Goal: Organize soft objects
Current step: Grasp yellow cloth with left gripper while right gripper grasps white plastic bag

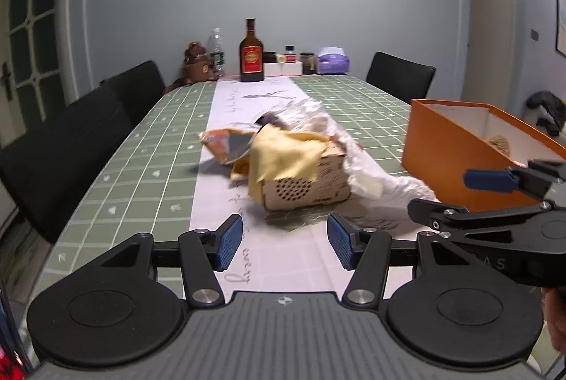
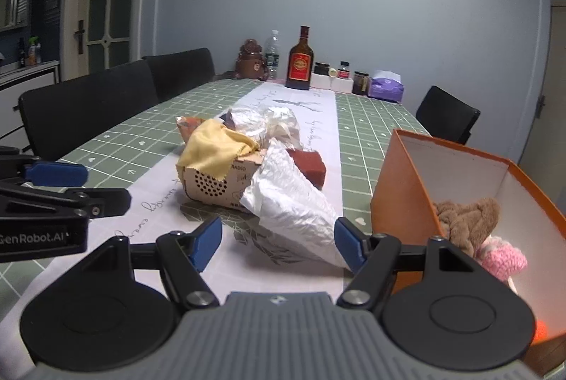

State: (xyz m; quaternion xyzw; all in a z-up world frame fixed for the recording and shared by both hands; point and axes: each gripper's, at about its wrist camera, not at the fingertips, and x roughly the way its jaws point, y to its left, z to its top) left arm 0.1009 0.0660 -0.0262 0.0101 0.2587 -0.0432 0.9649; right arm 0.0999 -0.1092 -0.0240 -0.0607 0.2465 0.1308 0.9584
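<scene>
A yellow cloth drapes over a small wooden radio box in a pile on the table runner. A white plastic bag, a snack packet and a dark red sponge lie in the same pile. My left gripper is open and empty, just short of the box. My right gripper is open and empty, its fingers either side of the bag's near end. An orange box on the right holds a brown plush and a pink knitted toy.
Bottles, jars and a purple tissue pack stand at the table's far end by the wall. Black chairs line the left side, and one stands at the far right. The right gripper's side shows in the left wrist view.
</scene>
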